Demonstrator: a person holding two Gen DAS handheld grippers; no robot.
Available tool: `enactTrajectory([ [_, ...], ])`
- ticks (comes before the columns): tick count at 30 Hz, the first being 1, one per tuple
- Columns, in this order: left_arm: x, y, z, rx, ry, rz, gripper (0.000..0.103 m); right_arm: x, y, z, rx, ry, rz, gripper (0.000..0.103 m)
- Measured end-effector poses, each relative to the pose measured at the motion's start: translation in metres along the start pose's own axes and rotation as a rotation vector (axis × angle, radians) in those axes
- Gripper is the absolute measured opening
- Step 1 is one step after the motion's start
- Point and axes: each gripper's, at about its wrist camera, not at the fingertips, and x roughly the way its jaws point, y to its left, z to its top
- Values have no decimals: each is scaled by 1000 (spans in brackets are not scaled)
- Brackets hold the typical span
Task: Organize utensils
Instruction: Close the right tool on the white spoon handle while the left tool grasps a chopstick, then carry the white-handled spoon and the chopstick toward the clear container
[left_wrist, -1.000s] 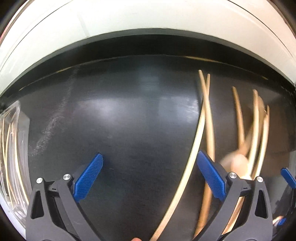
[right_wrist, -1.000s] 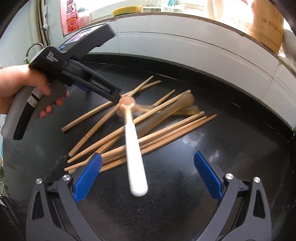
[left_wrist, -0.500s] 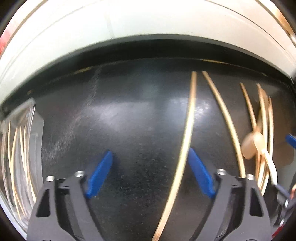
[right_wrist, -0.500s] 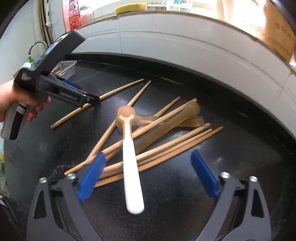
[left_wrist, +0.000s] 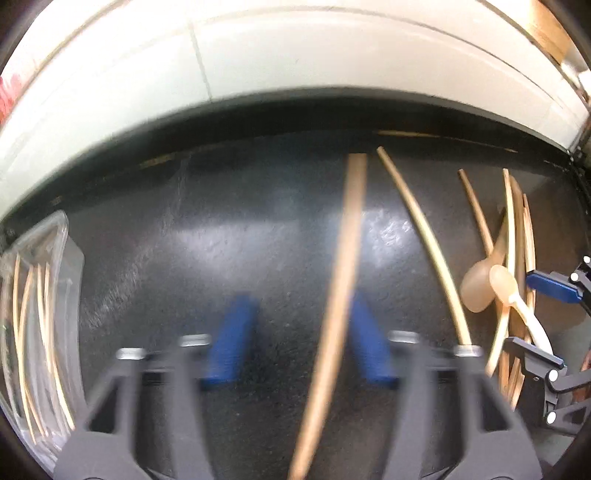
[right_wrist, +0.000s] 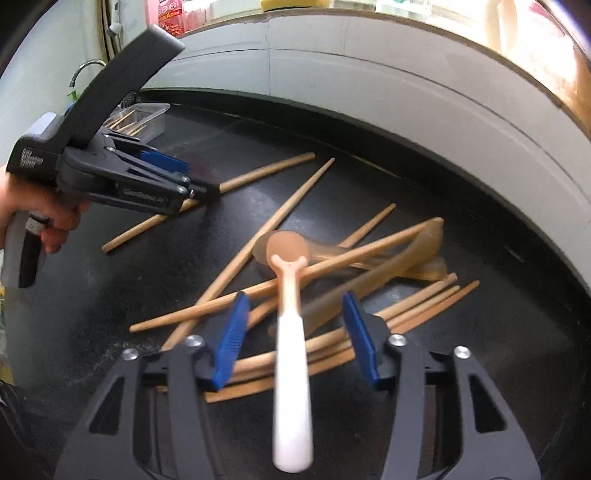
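Observation:
A wooden chopstick (left_wrist: 343, 277) runs between the pads of my left gripper (left_wrist: 301, 341), close to the right-hand pad. The jaws are closing and blurred, and a gap still shows on the left side. In the right wrist view the same gripper (right_wrist: 201, 192) meets that chopstick (right_wrist: 266, 171) near its middle. My right gripper (right_wrist: 295, 332) hangs over a white-handled spoon (right_wrist: 291, 369), its jaws closing with the handle between them and untouched. The spoon lies on a pile of chopsticks (right_wrist: 406, 306) and translucent spoons (right_wrist: 369, 280).
A clear container (left_wrist: 40, 314) holding several chopsticks stands at the left of the black counter (left_wrist: 221, 258). Another loose chopstick (left_wrist: 424, 236) lies beside the left gripper. A white tiled wall (right_wrist: 369, 74) borders the counter at the back. A hand (right_wrist: 40, 206) holds the left gripper.
Both pairs of jaws have narrowed from wide open. The left gripper shifted so one chopstick now sits between its pads. The right gripper came closer, and the spoon handle now lies between its pads.

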Motion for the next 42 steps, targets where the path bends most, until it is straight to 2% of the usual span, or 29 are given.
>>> enactTrajectory([
  [1, -4, -7, -1, 15, -6, 15, 13, 2, -1, 2, 22, 9, 3, 50],
  [2, -5, -11, -2, 31, -11, 24, 7, 2, -1, 3, 28, 13, 1, 48],
  [3, -6, -15, -4, 47, -17, 31, 6, 2, -1, 4, 35, 17, -9, 43],
  [4, -6, -17, -5, 50, -22, 32, 6, 1, -2, 5, 47, 17, -25, 27],
  [5, -8, -15, -5, 33, -22, 18, 6, -1, -6, 7, 85, 26, 0, 12],
  [11, -19, 24, -8, -184, 20, -115, 6, -10, -11, 3, 181, 50, 43, 12],
  [16, -45, 39, -13, -268, -3, -196, 6, -32, -23, 1, 330, 19, 94, 12],
  [19, -67, 49, -12, -285, -26, -249, 6, -45, -30, 1, 457, 4, 164, 12],
  [24, -84, 66, -24, -316, -49, -262, 6, -54, -24, 6, 497, 11, 194, 11],
  [31, -147, 112, -36, -358, -156, -221, 6, -79, -13, 27, 565, -37, 358, 11],
  [36, -173, 153, -54, -396, -195, -203, 6, -85, 25, 55, 536, -49, 451, 9],
  [42, -182, 208, -76, -410, -199, -196, 6, -72, 86, 84, 562, -44, 533, 7],
])
